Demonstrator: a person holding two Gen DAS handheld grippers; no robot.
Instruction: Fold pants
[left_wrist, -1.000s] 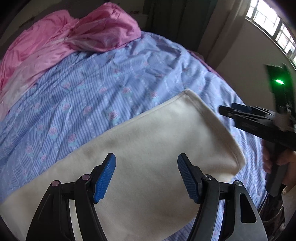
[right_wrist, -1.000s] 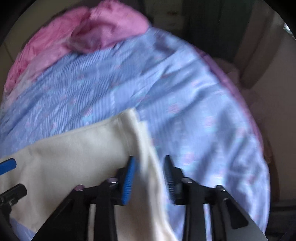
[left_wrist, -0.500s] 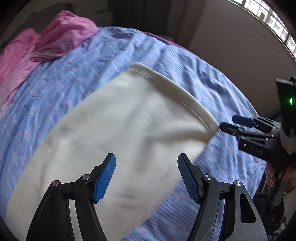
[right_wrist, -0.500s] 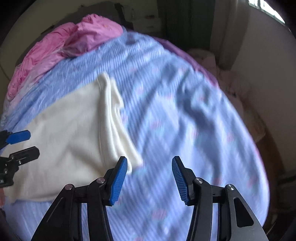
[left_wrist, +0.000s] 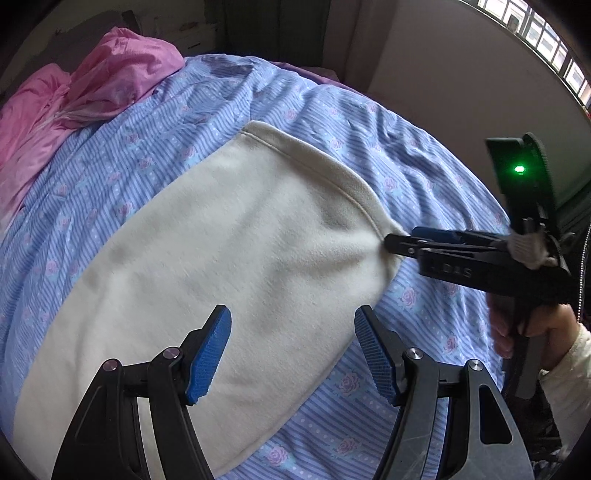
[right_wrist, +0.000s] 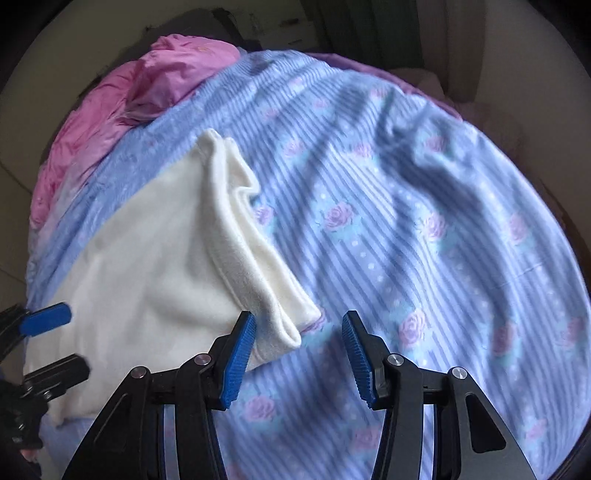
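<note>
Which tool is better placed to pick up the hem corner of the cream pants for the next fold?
Right. The right tool stands open right at the hem corner of the cream pants; the left tool hovers open over mid-fabric.

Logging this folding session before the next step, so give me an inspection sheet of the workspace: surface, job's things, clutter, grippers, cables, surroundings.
Surface: bed sheet, blue striped with roses, wrinkled.
Job's things: cream pants lying flat on the sheet, hemmed end toward the right gripper, its layers slightly parted.
Clutter: pink quilt bunched at the far end of the bed.
Grippers: left gripper open above the pants, nothing between its fingers; right gripper open, the hem corner lies between its fingers, not pinched.
Cables: nothing seen.
Surroundings: plain wall and a window beside the bed; a hand holds the right gripper.
</note>
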